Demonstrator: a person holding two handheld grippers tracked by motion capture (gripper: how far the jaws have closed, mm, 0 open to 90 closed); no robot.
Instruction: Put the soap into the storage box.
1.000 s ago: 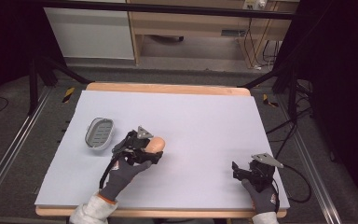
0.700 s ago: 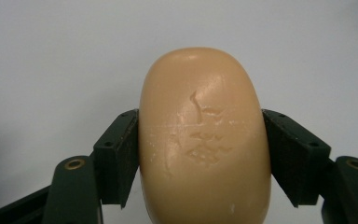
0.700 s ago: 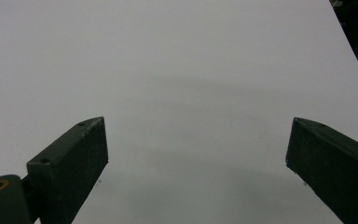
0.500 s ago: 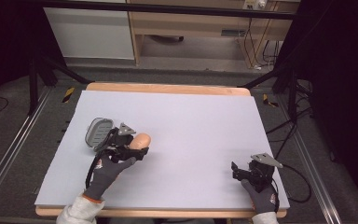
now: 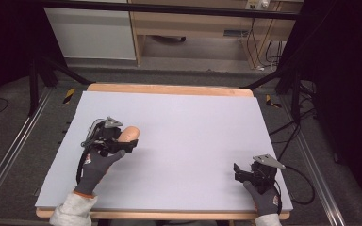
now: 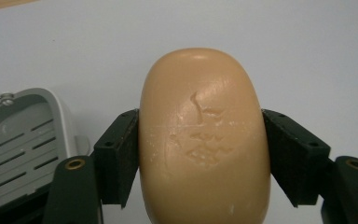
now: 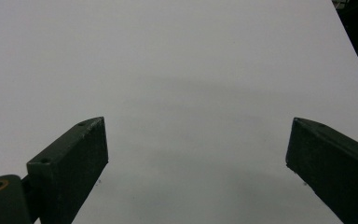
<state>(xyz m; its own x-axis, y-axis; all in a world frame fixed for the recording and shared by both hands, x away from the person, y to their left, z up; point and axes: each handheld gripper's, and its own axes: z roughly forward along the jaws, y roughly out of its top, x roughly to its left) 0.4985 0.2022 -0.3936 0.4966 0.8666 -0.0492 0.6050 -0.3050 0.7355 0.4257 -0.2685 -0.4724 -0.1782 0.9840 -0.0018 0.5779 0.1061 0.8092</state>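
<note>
Between our left gripper's (image 6: 200, 154) jaws we clamp the soap bar (image 6: 204, 135) by its sides, long axis pointing straight ahead; our right gripper (image 7: 196, 158) gapes unloaded.

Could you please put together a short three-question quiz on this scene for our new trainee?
1. True or false: the left gripper is shut on the soap bar.
2. In the left gripper view, what lies beside the soap bar? A) grey soap dish B) sponge C) cup
3. Fill in: the right gripper rests near the table corner with its jaws ____.

Key
1. True; both pads press its sides.
2. A, the grey soap dish, slotted and with nothing in it.
3. Open, holding nothing.
</note>
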